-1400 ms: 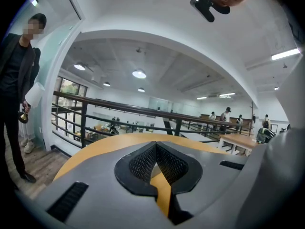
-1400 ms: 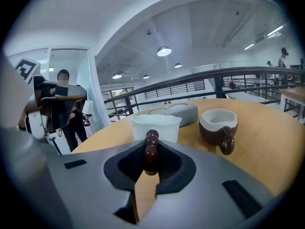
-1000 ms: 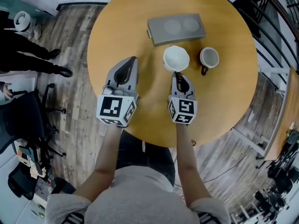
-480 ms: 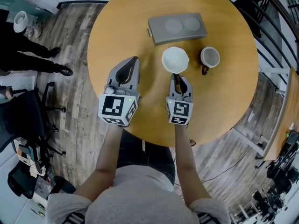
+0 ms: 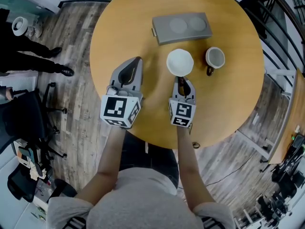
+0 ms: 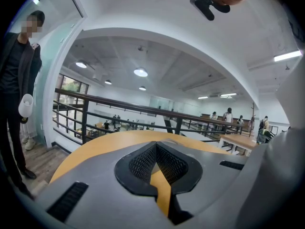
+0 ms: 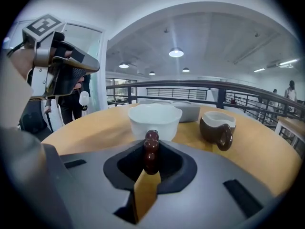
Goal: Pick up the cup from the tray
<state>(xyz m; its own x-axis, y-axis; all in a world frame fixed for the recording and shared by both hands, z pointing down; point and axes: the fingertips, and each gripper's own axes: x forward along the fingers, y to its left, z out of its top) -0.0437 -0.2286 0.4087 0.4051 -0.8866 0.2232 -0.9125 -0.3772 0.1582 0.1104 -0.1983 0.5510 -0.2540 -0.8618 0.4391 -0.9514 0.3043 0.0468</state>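
The white cup (image 5: 180, 62) was off the tray (image 5: 162, 34), sitting just below it at upper centre of the head view. Its dark brown handle (image 7: 151, 152) pointed back at me, clamped between the jaws of my right gripper (image 5: 181, 81). Whether its base touched the table (image 5: 228, 97), I couldn't tell. The grey tray lay near the top edge, both round recesses bare. To the right of my cup stood a brown mug (image 5: 215, 58) with a white inside, upright on the wood and apart from the cup. At centre left, my left gripper (image 5: 135, 63) hung over the tabletop, jaws pressed together with nothing between them, well clear of the cup.
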